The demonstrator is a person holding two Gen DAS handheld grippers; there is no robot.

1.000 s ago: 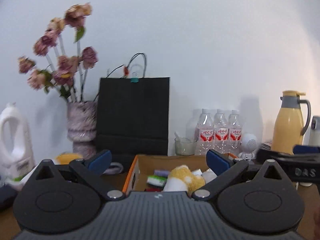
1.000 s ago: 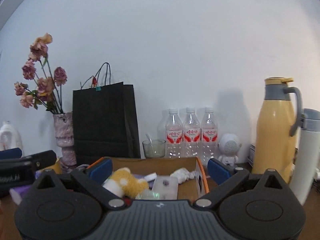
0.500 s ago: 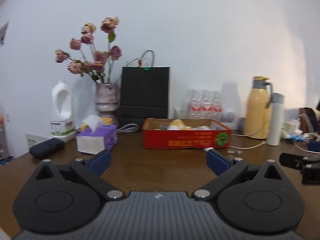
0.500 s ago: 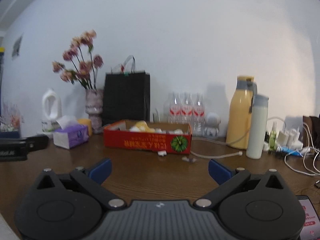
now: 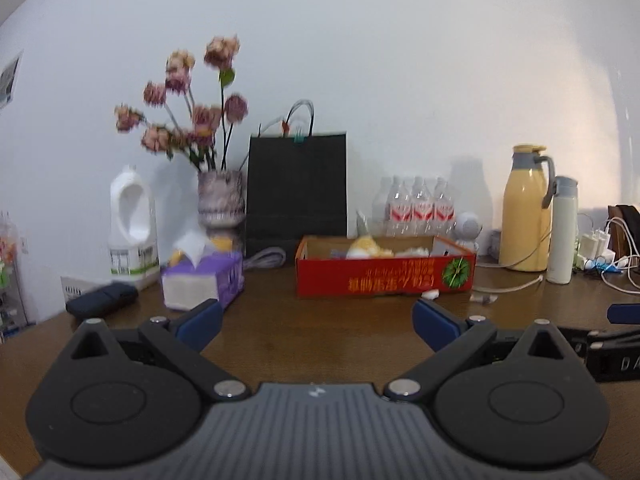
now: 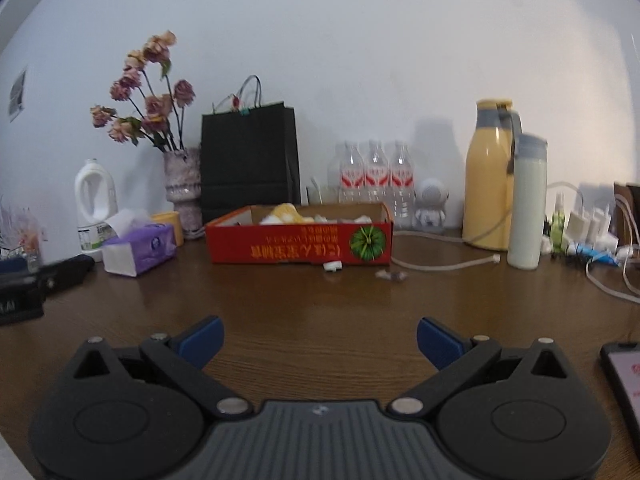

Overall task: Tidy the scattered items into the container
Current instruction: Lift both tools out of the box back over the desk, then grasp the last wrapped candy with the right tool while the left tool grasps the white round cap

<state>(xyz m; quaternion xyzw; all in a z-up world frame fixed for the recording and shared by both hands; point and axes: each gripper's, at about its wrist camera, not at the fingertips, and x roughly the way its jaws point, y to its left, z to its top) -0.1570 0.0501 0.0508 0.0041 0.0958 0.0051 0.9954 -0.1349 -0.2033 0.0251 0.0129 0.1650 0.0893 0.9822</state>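
A red cardboard box [image 5: 384,276] [image 6: 300,240] stands mid-table, holding a yellow plush toy [image 5: 366,249] [image 6: 285,213] and white bits. Two small items lie on the wood in front of it: a white piece [image 6: 333,266] [image 5: 431,293] and a clear piece [image 6: 390,275] [image 5: 485,299]. My left gripper [image 5: 316,326] is open and empty, well back from the box. My right gripper [image 6: 319,339] is also open and empty, near the front of the table. The right gripper shows at the right edge of the left wrist view, and the left one at the left edge of the right wrist view.
Behind the box stand a black paper bag [image 6: 250,160], a flower vase [image 6: 182,190], water bottles [image 6: 374,178], a yellow jug [image 6: 490,184] and a white flask [image 6: 527,208]. A purple tissue box [image 6: 140,248] and white detergent bottle [image 6: 94,204] sit left. Cables [image 6: 608,272] and a phone [image 6: 626,384] lie right.
Both grippers have pulled far back from over the box to the front of the table. Both stay open and empty.
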